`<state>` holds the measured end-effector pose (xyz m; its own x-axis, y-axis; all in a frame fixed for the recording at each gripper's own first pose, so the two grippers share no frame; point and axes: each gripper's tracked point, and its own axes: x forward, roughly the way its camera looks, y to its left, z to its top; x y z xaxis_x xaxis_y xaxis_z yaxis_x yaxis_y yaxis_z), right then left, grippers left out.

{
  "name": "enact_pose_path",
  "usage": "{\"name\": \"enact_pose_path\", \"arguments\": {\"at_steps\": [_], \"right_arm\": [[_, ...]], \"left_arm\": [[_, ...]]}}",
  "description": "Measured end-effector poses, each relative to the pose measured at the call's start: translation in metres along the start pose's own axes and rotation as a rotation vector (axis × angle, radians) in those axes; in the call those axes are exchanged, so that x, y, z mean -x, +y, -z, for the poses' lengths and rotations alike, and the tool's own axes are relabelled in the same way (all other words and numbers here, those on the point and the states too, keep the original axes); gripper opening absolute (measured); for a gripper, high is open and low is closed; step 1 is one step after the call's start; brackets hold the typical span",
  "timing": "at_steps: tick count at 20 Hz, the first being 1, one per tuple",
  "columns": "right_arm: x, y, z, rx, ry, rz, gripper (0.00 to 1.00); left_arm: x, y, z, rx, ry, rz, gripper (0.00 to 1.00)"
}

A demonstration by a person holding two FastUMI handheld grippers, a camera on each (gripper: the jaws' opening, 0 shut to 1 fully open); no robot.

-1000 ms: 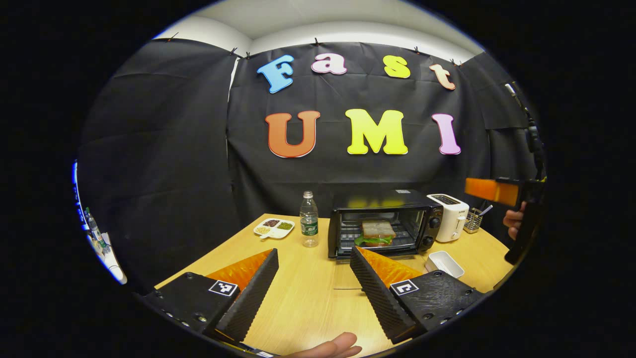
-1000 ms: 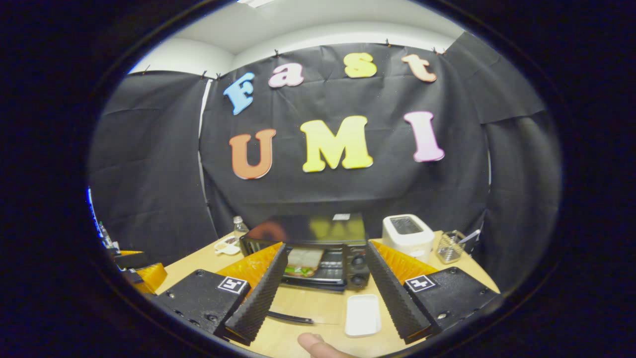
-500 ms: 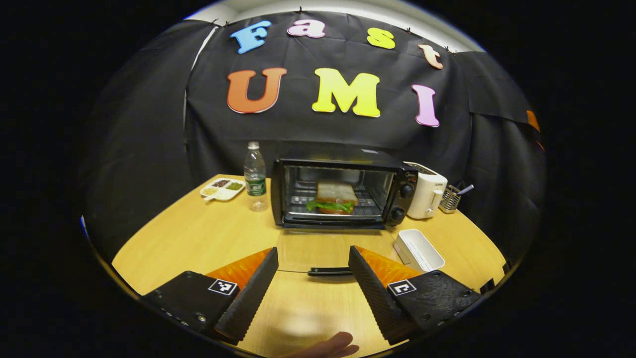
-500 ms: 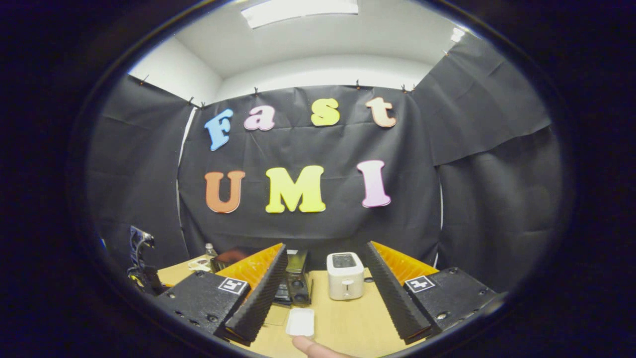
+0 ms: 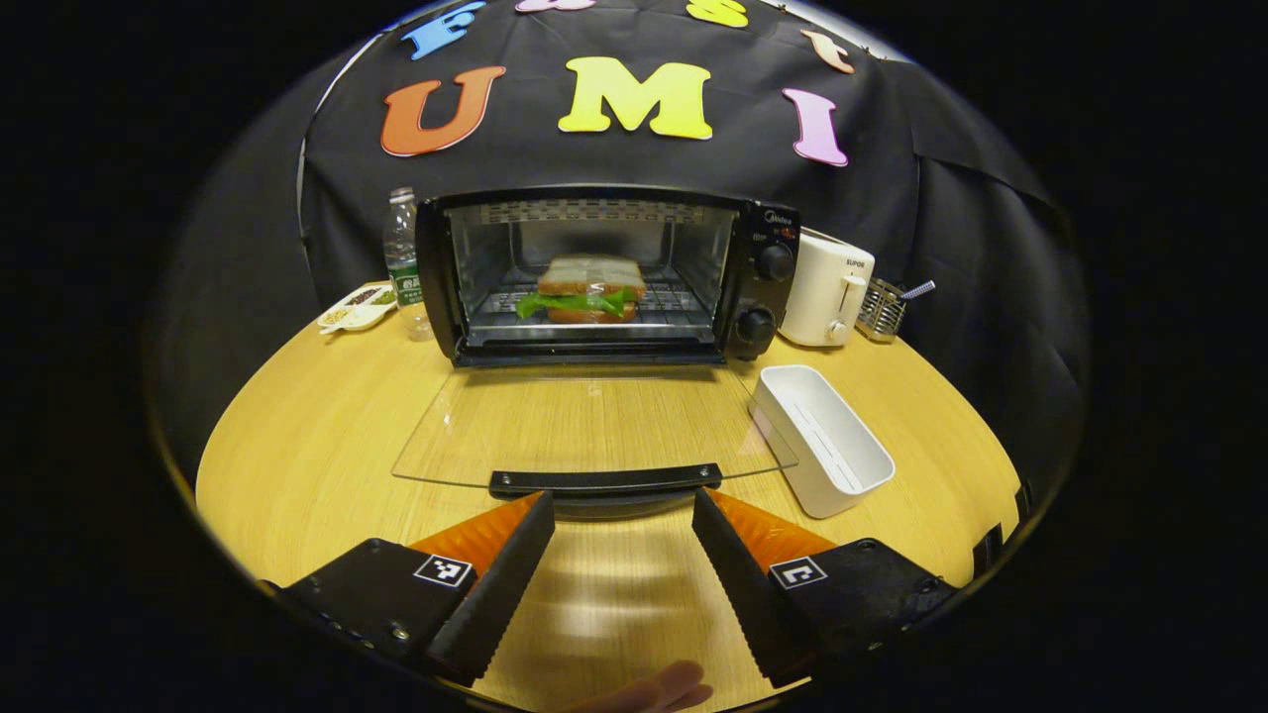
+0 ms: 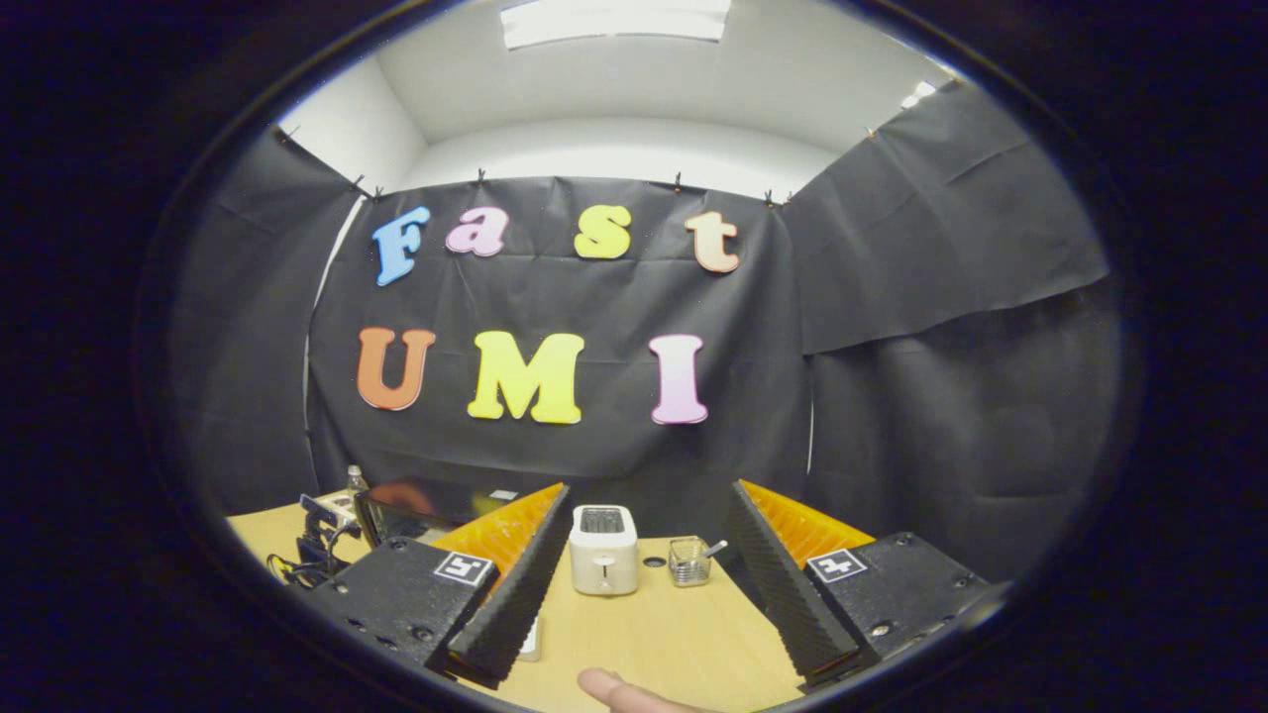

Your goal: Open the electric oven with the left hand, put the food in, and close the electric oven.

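Door handle (image 5: pixel 604 481) lay crosswise just ahead of left gripper (image 5: pixel 622 515), spread wide, empty; sandwich (image 5: pixel 588 290) inside oven (image 5: pixel 604 272). Right gripper (image 6: pixel 649 564) wide, farther off.

A white toaster (image 5: pixel 826 287) is standing beside a wire utensil basket (image 5: pixel 885 310). A water bottle (image 5: pixel 401 255), a snack plate (image 5: pixel 357 307) and a white tray (image 5: pixel 825 440) are sitting on the table (image 5: pixel 317 446).

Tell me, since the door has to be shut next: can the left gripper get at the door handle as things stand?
Probably yes. The left gripper is open and faces the door handle squarely, just short of it. The glass door lies flat and nothing sits between fingers and handle; the white tray is off to the side.
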<state>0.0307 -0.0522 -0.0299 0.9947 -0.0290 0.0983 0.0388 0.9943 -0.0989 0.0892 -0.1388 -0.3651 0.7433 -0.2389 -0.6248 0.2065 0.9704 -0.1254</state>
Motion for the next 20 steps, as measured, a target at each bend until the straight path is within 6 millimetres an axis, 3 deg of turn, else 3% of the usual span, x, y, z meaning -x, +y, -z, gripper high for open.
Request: {"name": "enact_pose_path", "arguments": {"at_steps": [4,5,9,10,14,15,16,17,18,19,20], "right_arm": [[0.008,-0.006,0.002,-0.036,-0.01,-0.009,0.89],[0.007,-0.007,0.004,-0.041,-0.012,-0.015,1.0],[-0.006,-0.02,0.022,-0.067,0.014,0.001,1.0],[-0.009,-0.021,0.026,-0.076,0.029,0.004,0.89],[-0.015,-0.019,0.039,-0.135,0.044,-0.025,0.89],[-0.016,-0.019,0.045,-0.144,0.054,-0.03,1.0],[-0.018,-0.021,0.049,-0.155,0.06,-0.036,1.0],[-0.018,-0.022,0.05,-0.166,0.062,-0.041,0.89],[-0.019,-0.024,0.05,-0.172,0.06,-0.04,0.89],[-0.019,-0.028,0.051,-0.173,0.059,-0.036,1.0],[-0.02,-0.031,0.052,-0.171,0.057,-0.032,0.89]], "left_arm": [[-0.015,0.002,0.015,0.021,0.051,-0.039,0.93],[-0.018,0.004,0.014,0.016,0.051,-0.052,0.94],[-0.019,0.005,0.015,-0.006,0.094,-0.068,0.93],[-0.018,0.005,0.014,-0.006,0.096,-0.062,0.93],[-0.012,0.006,-0.003,-0.008,0.077,-0.073,0.94],[-0.01,0.007,-0.008,-0.018,0.068,-0.082,0.93],[-0.009,0.008,-0.009,-0.024,0.075,-0.085,0.93],[-0.01,0.008,-0.009,-0.027,0.082,-0.094,0.93],[-0.01,0.008,-0.011,-0.027,0.084,-0.098,0.93],[-0.01,0.009,-0.014,-0.026,0.083,-0.1,0.93],[-0.008,0.009,-0.017,-0.02,0.078,-0.1,0.93]]}}
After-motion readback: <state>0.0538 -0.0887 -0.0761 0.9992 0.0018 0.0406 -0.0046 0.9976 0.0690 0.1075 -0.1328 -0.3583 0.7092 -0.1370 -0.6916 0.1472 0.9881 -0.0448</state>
